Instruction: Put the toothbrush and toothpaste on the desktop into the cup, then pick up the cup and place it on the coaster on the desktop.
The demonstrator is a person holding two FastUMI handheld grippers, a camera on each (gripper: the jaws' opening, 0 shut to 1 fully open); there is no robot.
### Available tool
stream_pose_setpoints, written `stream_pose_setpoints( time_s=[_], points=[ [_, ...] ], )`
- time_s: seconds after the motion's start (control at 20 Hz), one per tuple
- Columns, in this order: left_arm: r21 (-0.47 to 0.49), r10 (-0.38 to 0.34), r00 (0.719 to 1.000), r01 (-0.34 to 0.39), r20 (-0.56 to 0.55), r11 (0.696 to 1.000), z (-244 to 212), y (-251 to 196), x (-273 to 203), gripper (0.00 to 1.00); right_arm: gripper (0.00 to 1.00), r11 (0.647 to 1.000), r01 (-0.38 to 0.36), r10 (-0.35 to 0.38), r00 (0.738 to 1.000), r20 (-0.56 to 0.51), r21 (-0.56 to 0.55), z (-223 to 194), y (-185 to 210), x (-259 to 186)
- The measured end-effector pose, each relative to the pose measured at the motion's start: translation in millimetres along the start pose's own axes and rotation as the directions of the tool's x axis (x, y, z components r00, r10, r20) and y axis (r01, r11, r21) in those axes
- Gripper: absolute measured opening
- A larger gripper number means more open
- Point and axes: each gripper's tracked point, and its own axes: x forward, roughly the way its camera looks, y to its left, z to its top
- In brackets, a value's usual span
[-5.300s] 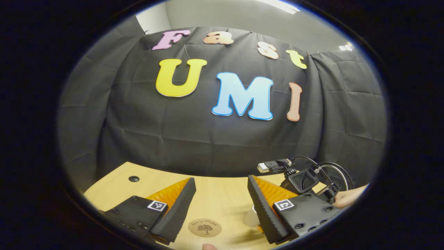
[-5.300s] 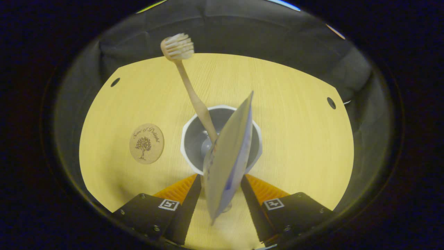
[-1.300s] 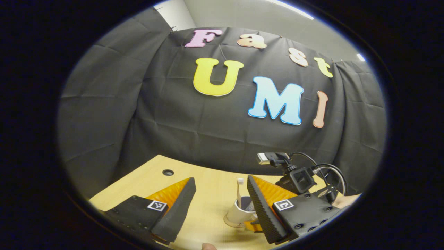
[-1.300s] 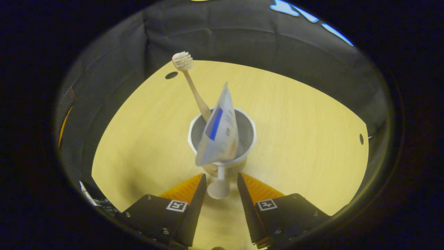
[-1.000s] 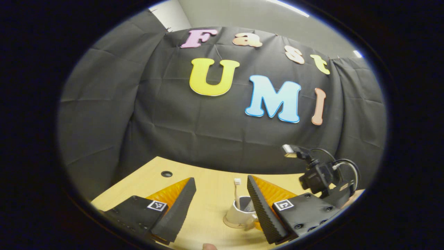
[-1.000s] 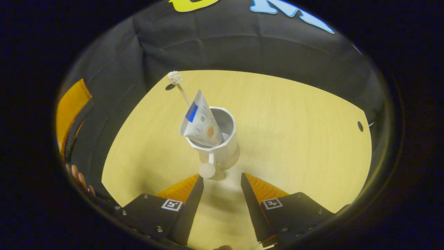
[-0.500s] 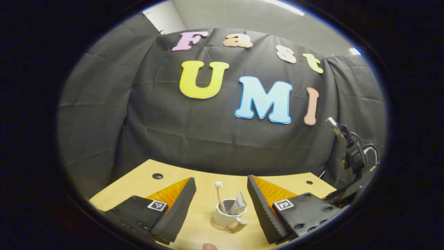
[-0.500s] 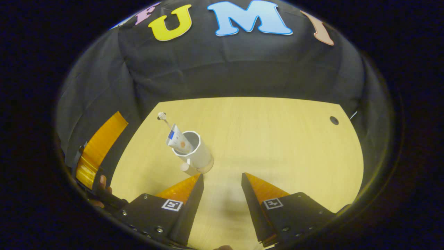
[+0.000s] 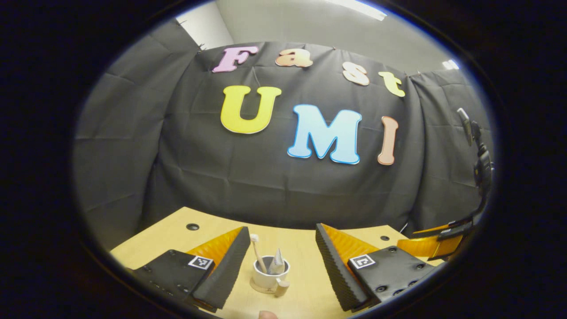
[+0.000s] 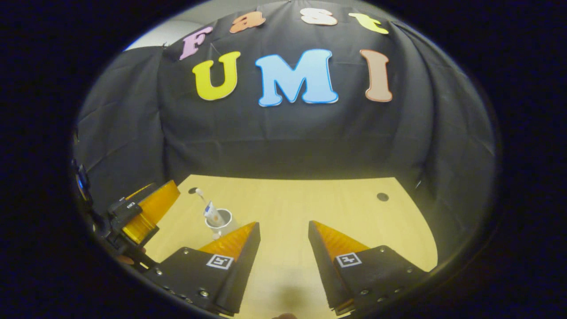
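Since half a second ago we have pulled the right gripper (image 10: 283, 232) up and back: the cup (image 10: 220, 223) has shrunk toward 9 o'clock in the right gripper view, and in the left gripper view it has slid from between the fingers toward the left finger.

We hold both tongs wide and empty. The right gripper's jaws gape over bare desktop (image 10: 319, 199); the left gripper (image 9: 281, 248) has its jaws just as wide, with nothing pressed between them.

In the left gripper view the cup (image 9: 268, 277) stands upright on the coaster (image 9: 261, 289), whose rim peeks out under its base. The toothbrush (image 9: 258, 257) leans toward 11 o'clock, bristles up, and the toothpaste (image 9: 277, 263) stands beside it, crimped end up. The handle knob points toward 5 o'clock, back at us.

By our reading the task looks finished, so no grasp remains. If one were called for, the relation that matters is this: the cup lies ahead of the left gripper, near its left finger, long axis vertical, while from the right gripper it sits well off toward 9 o'clock. Our left hand seems the nearer.

Printing on the tube is too small to read, and any writing on the coaster is covered by the cup.
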Motion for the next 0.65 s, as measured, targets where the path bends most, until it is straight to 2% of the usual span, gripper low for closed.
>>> stream_pose_setpoints(
  time_s=[0.05,0.1,0.25,0.35,0.4,0.6,0.65],
  points=[
    [0.002,0.003,1.0,-0.003,0.005,1.0,2,-5,-3,0.96,0.69,1.0,0.008,-0.008,1.0,0.026,-0.004,5,-6,-5],
    [0.002,0.008,1.0,-0.008,0.008,1.0,2,-10,-5,0.99,0.69,1.0,0.02,-0.019,0.999,0.047,-0.008,7,-11,-10],
    [0.003,0.025,1.0,-0.026,0.018,1.0,7,-24,-16,0.99,0.69,0.999,0.029,-0.028,0.993,0.114,-0.015,18,-30,-25],
    [0.016,0.037,0.999,-0.038,0.031,0.999,11,-34,-24,0.99,0.69,1.0,0.024,-0.02,0.988,0.151,-0.02,23,-38,-34],
    [0.025,0.043,0.998,-0.044,0.036,0.999,11,-38,-27,0.95,0.69,0.999,0.021,-0.016,0.986,0.166,-0.028,27,-42,-36],
    [0.058,0.053,0.996,-0.057,0.068,0.997,20,-55,-39,0.99,0.68,0.999,-0.009,0.019,0.982,0.186,-0.052,27,-44,-40],
    [0.061,0.056,0.996,-0.06,0.068,0.996,19,-57,-41,0.95,0.67,0.999,-0.015,0.024,0.981,0.191,-0.052,28,-44,-40]
  ],
)
